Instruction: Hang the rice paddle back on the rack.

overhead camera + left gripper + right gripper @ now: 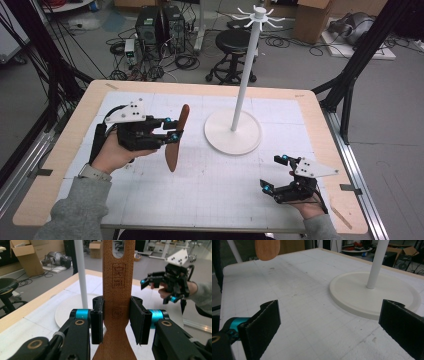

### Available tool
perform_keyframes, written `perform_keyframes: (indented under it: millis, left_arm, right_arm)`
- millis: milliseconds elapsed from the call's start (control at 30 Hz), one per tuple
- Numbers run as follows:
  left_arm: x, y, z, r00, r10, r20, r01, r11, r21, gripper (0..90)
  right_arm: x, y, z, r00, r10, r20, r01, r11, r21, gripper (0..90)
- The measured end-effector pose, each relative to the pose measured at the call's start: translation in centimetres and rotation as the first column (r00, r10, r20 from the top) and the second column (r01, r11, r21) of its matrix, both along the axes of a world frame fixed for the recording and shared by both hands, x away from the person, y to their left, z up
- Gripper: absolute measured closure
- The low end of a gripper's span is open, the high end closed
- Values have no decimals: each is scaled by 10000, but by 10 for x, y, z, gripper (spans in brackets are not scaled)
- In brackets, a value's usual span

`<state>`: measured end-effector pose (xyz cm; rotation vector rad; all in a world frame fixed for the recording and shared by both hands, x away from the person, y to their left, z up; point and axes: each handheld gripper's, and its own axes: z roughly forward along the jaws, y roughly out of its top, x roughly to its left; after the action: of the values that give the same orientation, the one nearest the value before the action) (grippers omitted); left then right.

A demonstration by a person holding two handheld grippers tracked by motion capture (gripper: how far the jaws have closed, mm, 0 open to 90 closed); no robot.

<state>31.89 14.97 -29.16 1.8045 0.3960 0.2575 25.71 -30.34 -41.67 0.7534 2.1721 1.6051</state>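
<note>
left gripper clamped on wooden spatula, held clear above table beside white stand; right gripper open, empty.

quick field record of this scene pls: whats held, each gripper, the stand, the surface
held item: wooden spatula, lifted off the table, slotted handle end up
left gripper: fingers clamped on the spatula's neck
right gripper: open, nothing between its fingers, low over the table
stand: white hook stand, round base, hooks bare
surface: white gridded mat
</note>
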Motion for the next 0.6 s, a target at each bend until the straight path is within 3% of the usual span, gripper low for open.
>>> perform_keyframes:
  millis: [133, 233, 367, 600]
  left_arm:
    - [8, 0, 6, 10000, -16, 3, 16, 9999, -139, 652]
    - [11, -3, 13, 9985, -539, -15, 538, 9978, -389, 652]
    - [15, -11, 26, 9968, -781, 164, 786, 9965, -290, 651]
    - [34, -23, 47, 9970, -586, 496, 585, 9983, 46, 652]
  right_arm:
    - [1, 0, 0, 10000, 3, 18, -3, 10000, 51, 24]
    - [1, -1, 0, 10000, -17, 36, 16, 10000, 74, 24]
    - [1, -3, 0, 10000, -41, 52, 41, 9999, 154, 24]
    - [1, -6, 2, 9998, -171, 121, 167, 9993, 338, 24]
